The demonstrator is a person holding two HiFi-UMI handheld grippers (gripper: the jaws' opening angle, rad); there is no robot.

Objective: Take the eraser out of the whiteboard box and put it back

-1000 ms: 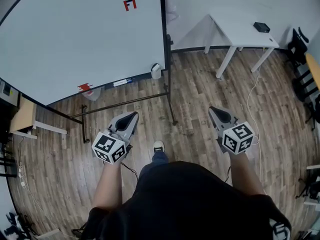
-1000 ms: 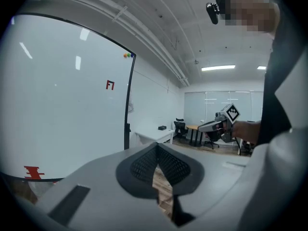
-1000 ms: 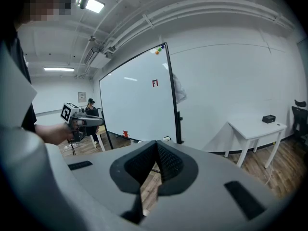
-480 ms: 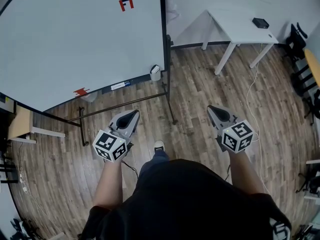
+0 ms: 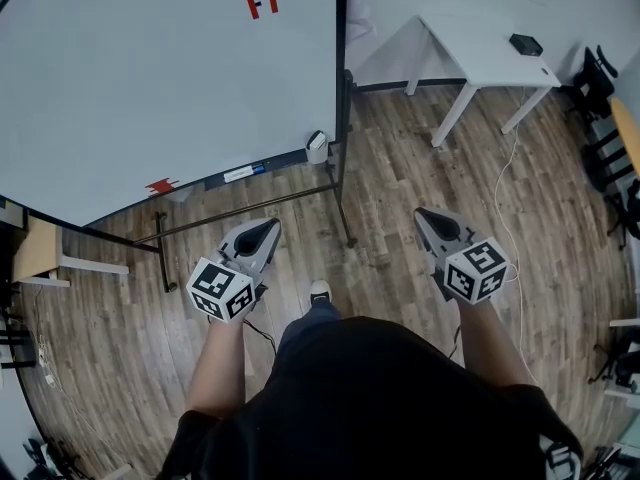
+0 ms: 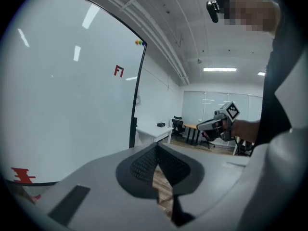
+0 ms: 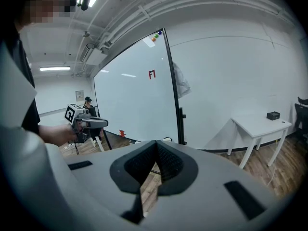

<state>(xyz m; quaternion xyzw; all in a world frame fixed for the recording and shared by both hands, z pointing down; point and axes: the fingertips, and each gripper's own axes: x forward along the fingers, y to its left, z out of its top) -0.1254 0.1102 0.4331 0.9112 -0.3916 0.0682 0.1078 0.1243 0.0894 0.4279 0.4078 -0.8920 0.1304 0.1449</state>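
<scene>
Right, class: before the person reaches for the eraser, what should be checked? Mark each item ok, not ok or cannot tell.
1. Left tool empty: ok, jaws together with nothing between them.
2. Right tool empty: ok, jaws together, nothing held.
3. Jaws apart, ready to grasp: not ok, both tools are shut.
4. Whiteboard box in sight: ok, it sits at the right end of the board's tray.
5. Eraser in the box: cannot tell, it is too small to make out.
6. Tools close to the box: not ok, both hang apart from it over the wooden floor.
</scene>
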